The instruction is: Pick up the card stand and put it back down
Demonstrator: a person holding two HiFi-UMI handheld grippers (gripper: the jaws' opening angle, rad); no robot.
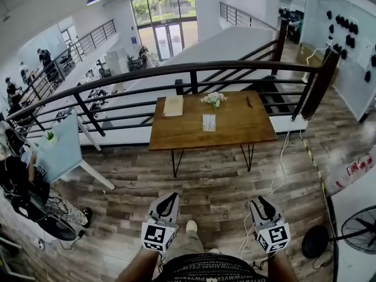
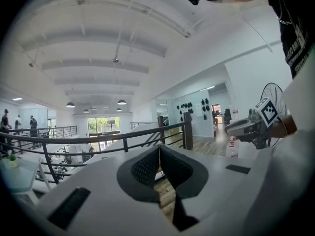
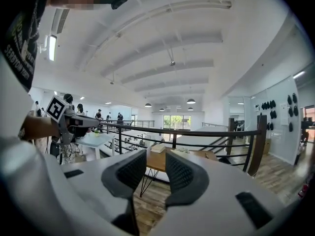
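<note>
Wooden tabletop (image 1: 235, 128) is carrying the card stand (image 1: 209, 122) upright, well apart at twelve o'clock; left gripper (image 1: 168, 198) jaws are touching, right gripper (image 1: 262, 203) jaws standing apart, both empty.

Bright, even daylight enters via tall glass-paned windows (image 1: 164, 7) at far end, plus round white ceiling pendant lamps (image 3: 191, 101). Shadows soft, faint. Heavy fisheye bend at edges; black vignette corners in both gripper views. Near foreground slightly soft.

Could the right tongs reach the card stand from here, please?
Probably not yet: the right tongs, open and empty, are well short of the table, though nothing blocks the card stand.
</note>
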